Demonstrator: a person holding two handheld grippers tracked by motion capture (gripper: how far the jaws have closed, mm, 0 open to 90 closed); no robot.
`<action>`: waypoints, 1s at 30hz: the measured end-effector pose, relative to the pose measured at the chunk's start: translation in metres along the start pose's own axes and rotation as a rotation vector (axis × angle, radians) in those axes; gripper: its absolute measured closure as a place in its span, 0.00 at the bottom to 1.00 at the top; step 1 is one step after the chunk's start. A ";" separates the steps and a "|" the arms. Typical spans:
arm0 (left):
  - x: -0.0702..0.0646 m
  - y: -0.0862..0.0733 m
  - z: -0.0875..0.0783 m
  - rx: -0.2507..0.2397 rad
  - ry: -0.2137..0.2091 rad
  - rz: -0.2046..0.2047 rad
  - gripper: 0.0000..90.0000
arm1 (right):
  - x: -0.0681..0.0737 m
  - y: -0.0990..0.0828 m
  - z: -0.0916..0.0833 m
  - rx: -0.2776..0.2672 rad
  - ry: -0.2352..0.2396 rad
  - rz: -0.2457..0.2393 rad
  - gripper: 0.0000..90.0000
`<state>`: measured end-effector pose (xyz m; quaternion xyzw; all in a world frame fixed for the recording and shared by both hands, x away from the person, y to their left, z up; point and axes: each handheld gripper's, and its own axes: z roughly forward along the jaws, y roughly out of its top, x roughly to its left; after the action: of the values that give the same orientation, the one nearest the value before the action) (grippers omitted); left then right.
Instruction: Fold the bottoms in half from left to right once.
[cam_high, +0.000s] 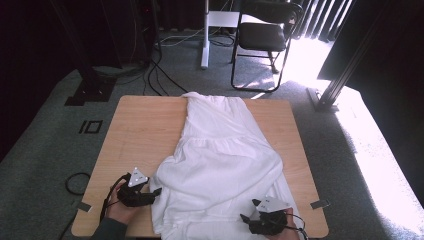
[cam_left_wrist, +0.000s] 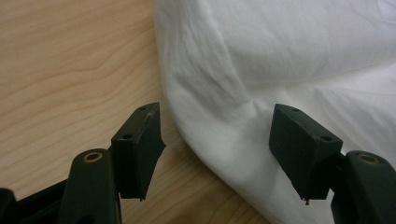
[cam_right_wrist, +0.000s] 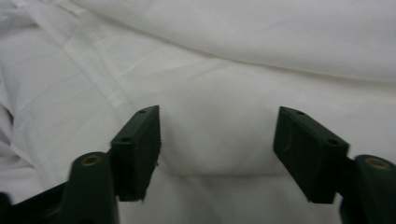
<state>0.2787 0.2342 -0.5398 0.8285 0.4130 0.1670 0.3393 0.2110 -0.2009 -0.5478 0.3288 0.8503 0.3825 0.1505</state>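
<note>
A white garment (cam_high: 220, 155) lies lengthwise down the middle of the wooden table (cam_high: 140, 130), its near half folded back into a rounded, puffed bulge. My left gripper (cam_high: 156, 192) is at the cloth's near left edge, open. In the left gripper view its jaws straddle the curved cloth edge (cam_left_wrist: 219, 140) without pressing on it. My right gripper (cam_high: 244, 218) sits over the garment's near right part, open. In the right gripper view its jaws stand wide over flat white cloth (cam_right_wrist: 215, 140), apart from it.
A black folding chair (cam_high: 265, 35) and a white stand leg (cam_high: 204, 35) are on the carpet beyond the table. Cables (cam_high: 160, 75) trail on the floor at the back left. Bare wood (cam_high: 135, 145) lies left of the garment.
</note>
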 end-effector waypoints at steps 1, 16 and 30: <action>0.000 0.000 0.000 0.000 0.000 0.000 0.38 | 0.000 0.000 0.000 0.000 0.000 0.000 0.30; 0.005 0.001 -0.001 -0.020 -0.076 -0.014 0.99 | -0.006 0.022 0.004 0.002 0.061 0.009 0.89; -0.021 0.024 -0.029 -0.110 -0.161 0.071 0.76 | -0.032 0.000 -0.104 -0.068 -0.059 0.028 0.99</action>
<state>0.2635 0.2195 -0.5019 0.8335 0.3447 0.1341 0.4104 0.1818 -0.2798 -0.4786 0.3464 0.8274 0.4033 0.1810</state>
